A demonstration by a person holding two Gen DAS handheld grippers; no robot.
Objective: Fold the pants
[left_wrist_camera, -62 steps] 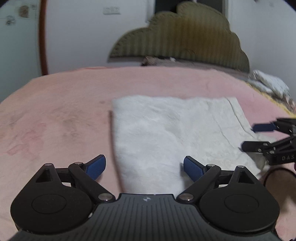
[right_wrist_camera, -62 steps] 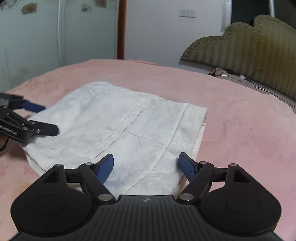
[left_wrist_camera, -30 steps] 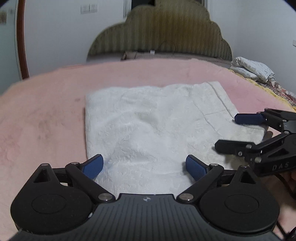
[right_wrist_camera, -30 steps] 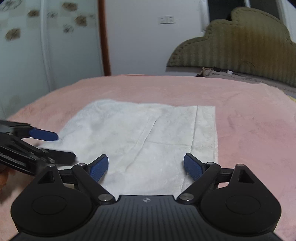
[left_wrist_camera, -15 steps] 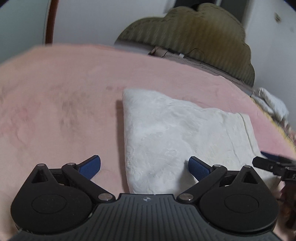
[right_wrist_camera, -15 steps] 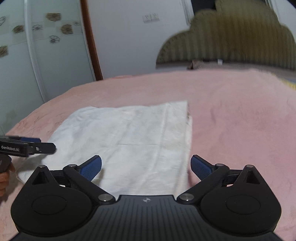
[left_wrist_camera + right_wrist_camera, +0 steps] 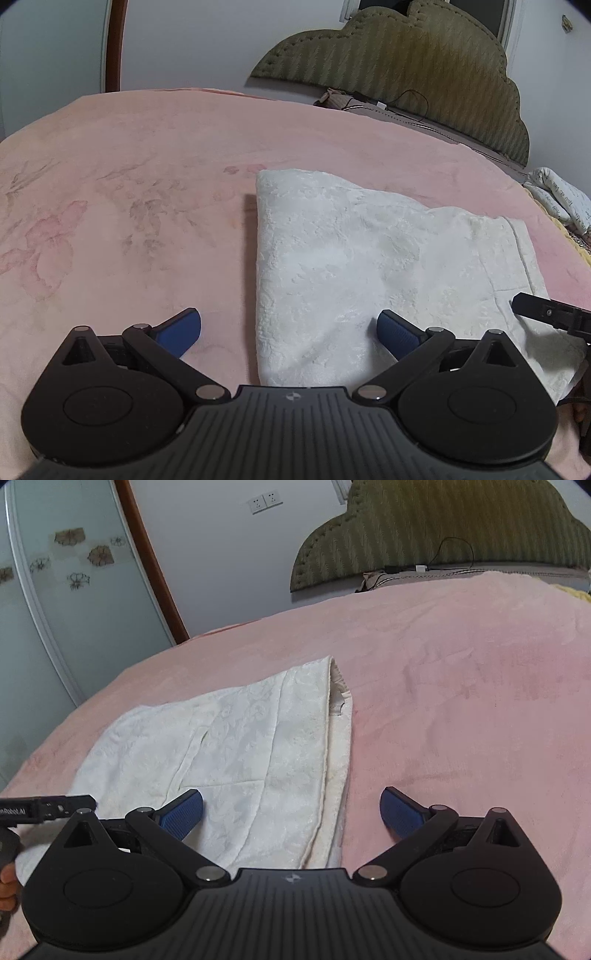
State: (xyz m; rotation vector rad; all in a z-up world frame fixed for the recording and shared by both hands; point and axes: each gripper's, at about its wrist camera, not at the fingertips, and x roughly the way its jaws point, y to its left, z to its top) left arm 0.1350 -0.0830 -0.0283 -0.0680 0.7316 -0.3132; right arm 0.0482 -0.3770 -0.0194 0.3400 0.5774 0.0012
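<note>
White textured pants [image 7: 369,266] lie folded flat as a rectangle on the pink bed. My left gripper [image 7: 288,330] is open, its jaws straddling the near left corner of the pants, holding nothing. My right gripper [image 7: 291,812] is open over the near right edge of the pants [image 7: 240,753], empty. The waistband edge [image 7: 338,716] runs along the right side. Each gripper shows side-on at the edge of the other's view, the right one [image 7: 546,314] and the left one [image 7: 48,808].
The pink blanket [image 7: 129,206] covers the bed all around the pants. An olive padded headboard [image 7: 406,62] stands at the far end with a cable along it. A crumpled white cloth [image 7: 557,199] lies at the far right. A glass sliding door [image 7: 55,590] stands on the left.
Both grippers swung apart: the left turned toward the pants' left corner, the right toward the right edge. Both stayed open. The pants have not moved.
</note>
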